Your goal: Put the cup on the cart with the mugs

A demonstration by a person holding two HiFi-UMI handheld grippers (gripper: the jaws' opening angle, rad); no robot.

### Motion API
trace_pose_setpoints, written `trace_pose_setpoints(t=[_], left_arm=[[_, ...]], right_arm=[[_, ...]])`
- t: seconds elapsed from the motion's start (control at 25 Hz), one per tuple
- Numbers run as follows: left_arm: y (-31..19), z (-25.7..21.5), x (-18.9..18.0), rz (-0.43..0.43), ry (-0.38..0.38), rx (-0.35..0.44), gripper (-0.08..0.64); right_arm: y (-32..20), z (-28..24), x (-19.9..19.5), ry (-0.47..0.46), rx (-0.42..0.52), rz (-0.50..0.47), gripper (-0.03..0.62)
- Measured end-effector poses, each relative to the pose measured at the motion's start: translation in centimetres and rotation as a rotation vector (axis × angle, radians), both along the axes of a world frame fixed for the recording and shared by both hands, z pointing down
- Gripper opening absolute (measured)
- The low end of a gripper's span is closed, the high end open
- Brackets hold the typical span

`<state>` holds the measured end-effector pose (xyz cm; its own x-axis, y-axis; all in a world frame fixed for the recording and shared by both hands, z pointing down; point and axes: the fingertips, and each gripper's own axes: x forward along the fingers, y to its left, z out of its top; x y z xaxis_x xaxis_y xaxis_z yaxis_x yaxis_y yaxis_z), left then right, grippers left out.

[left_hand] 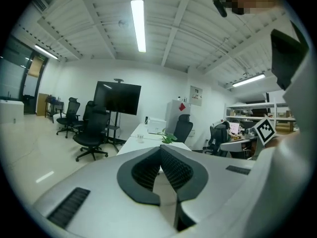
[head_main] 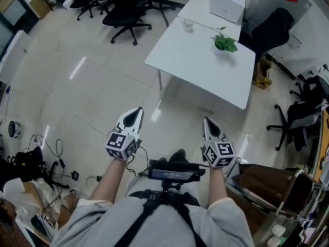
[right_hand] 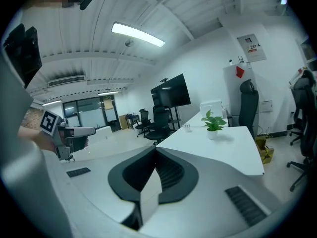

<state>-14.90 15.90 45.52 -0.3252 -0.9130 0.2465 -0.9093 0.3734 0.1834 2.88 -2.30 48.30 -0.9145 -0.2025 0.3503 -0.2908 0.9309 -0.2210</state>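
White left gripper (left_hand: 159, 151): jaws pressed together, nothing between them. The right gripper (right_hand: 154, 153) is the same, pinched shut and empty. Both are held out side by side over bare floor tile, well apart from any furniture and touching nothing.

Cup (head_main: 188, 24): a small clear one standing on the white table (head_main: 205, 71) ahead, near its far left corner. It is well clear of both grippers and too small to tell if anything is in it. A potted plant (head_main: 224, 42) sits on the same table to the right of the cup, and a white box (head_main: 226, 6) sits on the next table behind.

Cart (head_main: 267, 185): probably the brown, metal-framed thing at lower right, just beside the right arm. It is cut off by the frame edge. The pale items low on it are too blurred to call mugs.
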Motion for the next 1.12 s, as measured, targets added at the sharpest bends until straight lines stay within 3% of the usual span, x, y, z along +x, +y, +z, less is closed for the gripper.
trace_pose_setpoints(t=[0.36,0.64,1.12], left_arm=[[-2.1,0.5,-8.4,-0.128,0.018,-0.021,0.003],[-6.2,-0.5,-13.8,-0.198,-0.012,-0.034,0.003],[-6.8,-0.5,-22.3,-0.168,-0.033,-0.020,0.003]], right_arm=[[-4.2,1.3,-10.8,0.003,-0.026,-0.109,0.006],[-7.9,0.6,-17.8,-0.048,-0.056,-0.180,0.006],[-7.3,1.1,-26.6,-0.042,-0.049,-0.186,0.006]])
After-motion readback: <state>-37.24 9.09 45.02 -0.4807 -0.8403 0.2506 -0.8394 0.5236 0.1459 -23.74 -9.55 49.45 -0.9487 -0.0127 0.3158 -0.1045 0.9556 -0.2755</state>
